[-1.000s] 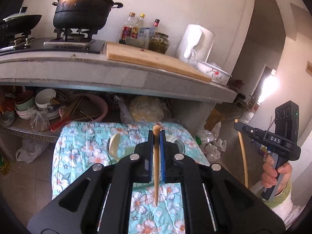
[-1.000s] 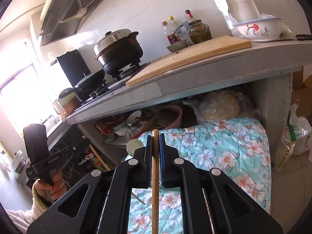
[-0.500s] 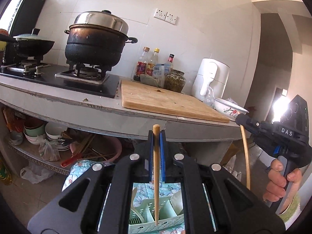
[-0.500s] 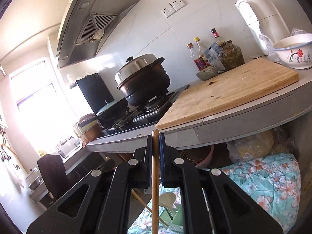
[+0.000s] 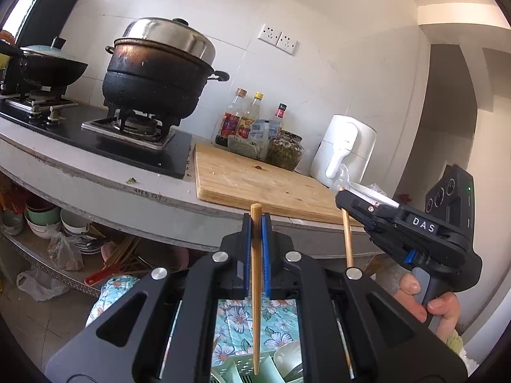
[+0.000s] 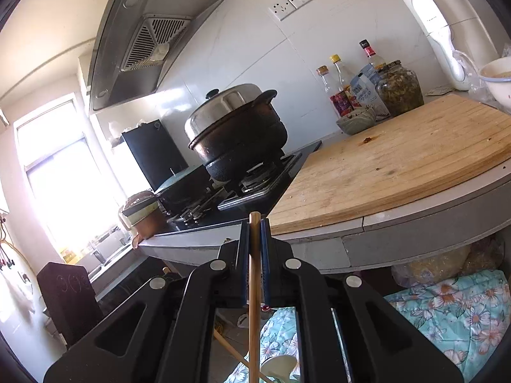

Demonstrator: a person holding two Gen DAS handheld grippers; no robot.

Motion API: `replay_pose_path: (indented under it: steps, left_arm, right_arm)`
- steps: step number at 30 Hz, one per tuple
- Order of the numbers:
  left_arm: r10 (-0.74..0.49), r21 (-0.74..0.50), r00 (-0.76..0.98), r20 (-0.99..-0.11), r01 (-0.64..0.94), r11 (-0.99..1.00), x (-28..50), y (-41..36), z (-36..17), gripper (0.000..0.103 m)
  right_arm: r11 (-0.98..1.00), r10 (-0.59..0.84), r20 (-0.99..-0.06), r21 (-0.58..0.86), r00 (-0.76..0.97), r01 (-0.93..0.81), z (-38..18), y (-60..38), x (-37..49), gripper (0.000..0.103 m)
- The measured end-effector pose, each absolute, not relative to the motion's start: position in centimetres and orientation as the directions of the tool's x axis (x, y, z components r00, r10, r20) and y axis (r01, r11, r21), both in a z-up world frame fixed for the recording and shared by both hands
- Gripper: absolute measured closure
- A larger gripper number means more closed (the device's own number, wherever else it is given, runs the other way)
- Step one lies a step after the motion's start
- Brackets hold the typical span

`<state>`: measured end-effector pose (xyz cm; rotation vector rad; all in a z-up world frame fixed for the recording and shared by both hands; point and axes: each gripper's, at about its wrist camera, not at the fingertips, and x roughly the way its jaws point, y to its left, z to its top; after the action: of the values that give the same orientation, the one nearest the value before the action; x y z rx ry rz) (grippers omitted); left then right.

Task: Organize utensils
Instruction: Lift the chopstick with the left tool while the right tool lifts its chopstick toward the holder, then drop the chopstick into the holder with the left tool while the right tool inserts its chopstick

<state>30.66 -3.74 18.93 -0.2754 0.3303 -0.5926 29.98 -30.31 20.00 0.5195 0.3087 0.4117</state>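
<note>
My left gripper is shut on a wooden chopstick that hangs straight down, its tip over a pale green utensil organizer at the bottom of the left wrist view. A white spoon lies in the organizer. My right gripper is shut on a second wooden chopstick, held upright. The right gripper also shows in the left wrist view at the right, with its chopstick hanging below it.
A floral cloth covers the low table below. Ahead is a grey counter with a wooden cutting board, a black steamer pot on the gas stove, bottles and a jar, a white appliance. Bowls sit on the shelf underneath.
Both grippers have risen and tilted up with their chopsticks; the view went from the floral table to above counter level. The organizer has slid to the bottom edge.
</note>
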Motion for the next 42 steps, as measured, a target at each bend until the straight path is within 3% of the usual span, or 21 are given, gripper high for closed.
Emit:
replay_pose_path:
  steps: [15, 21, 32, 42]
  left_arm:
    - [-0.585, -0.34, 0.764, -0.273, 0.492, 0.801, 31.5, -4.4, 13.1, 0.098]
    - [-0.594, -0.356, 0.738, -0.32, 0.487, 0.797, 31.4, -4.7, 11.2, 0.097]
    - [-0.574, -0.35, 0.746, -0.338, 0.467, 0.812, 31.1, -4.8, 10.6, 0.097]
    - [-0.58, -0.353, 0.738, -0.346, 0.47, 0.809, 30.7, -4.6, 10.2, 0.097]
  right_arm:
    - [0.852, 0.396, -0.302, 0.474, 0.867, -0.224, 13.9, -28.3, 33.2, 0.096]
    - [0.9, 0.368, -0.383, 0.373, 0.847, -0.223, 11.9, -26.7, 32.2, 0.096]
    - [0.886, 0.36, -0.27, 0.398, 0.893, -0.237, 16.8, -26.8, 33.4, 0.096]
    - [0.952, 0.272, -0.409, 0.245, 0.871, -0.182, 13.0, -23.6, 36.1, 0.096]
